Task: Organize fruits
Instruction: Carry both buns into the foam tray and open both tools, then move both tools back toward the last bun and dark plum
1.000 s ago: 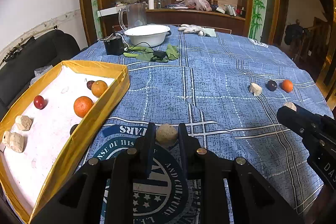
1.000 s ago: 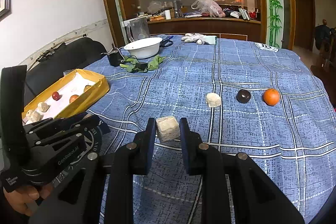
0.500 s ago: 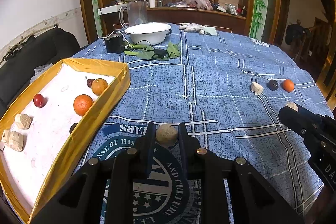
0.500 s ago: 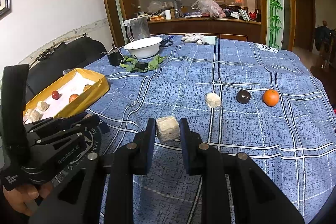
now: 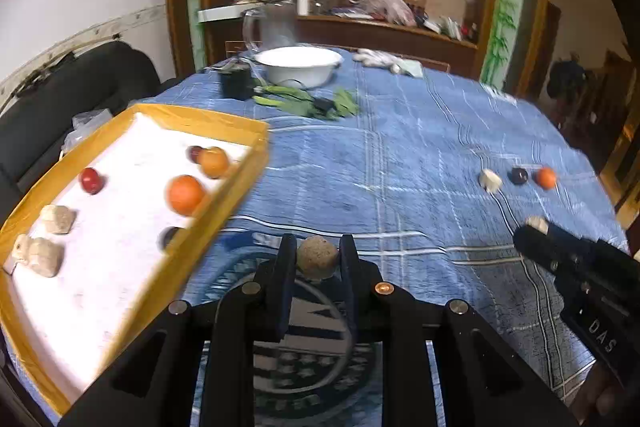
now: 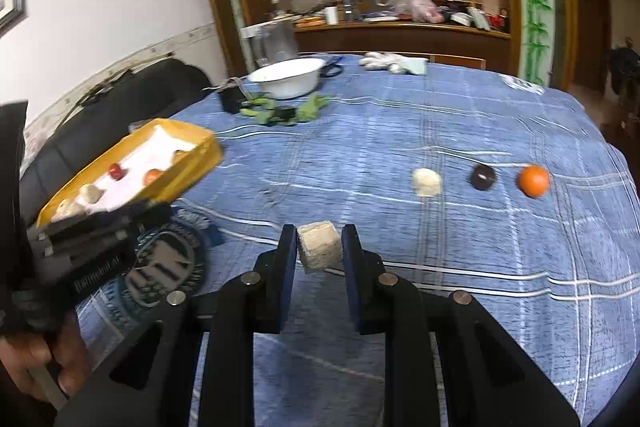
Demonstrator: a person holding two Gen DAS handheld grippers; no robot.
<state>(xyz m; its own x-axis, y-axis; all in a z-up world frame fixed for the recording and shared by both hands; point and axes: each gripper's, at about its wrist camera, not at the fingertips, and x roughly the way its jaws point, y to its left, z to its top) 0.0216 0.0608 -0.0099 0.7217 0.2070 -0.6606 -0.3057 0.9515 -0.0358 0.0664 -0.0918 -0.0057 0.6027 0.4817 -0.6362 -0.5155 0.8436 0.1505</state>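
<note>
Left gripper [image 5: 316, 259]: we saw it clamped on a round tan ball [image 5: 317, 258], held above the blue cloth [image 5: 400, 147].
Right gripper [image 6: 318, 251]: clenched on a pale cube [image 6: 320, 245].
Handling: both pieces looked light and porous, possibly crumbly; blur limited certainty. We judged a mid-body grip best.
Room: yellow tray [image 5: 224, 125] at 10 o'clock, its white floor largely open; raised rim needs clearing.

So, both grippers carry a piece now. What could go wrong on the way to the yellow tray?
1. The round ball sits only at the tips of the left gripper, so it may slip out.
2. The cube in the right gripper is held cornerwise and may twist free.
3. The yellow tray has a raised rim; a low approach may knock it.
</note>
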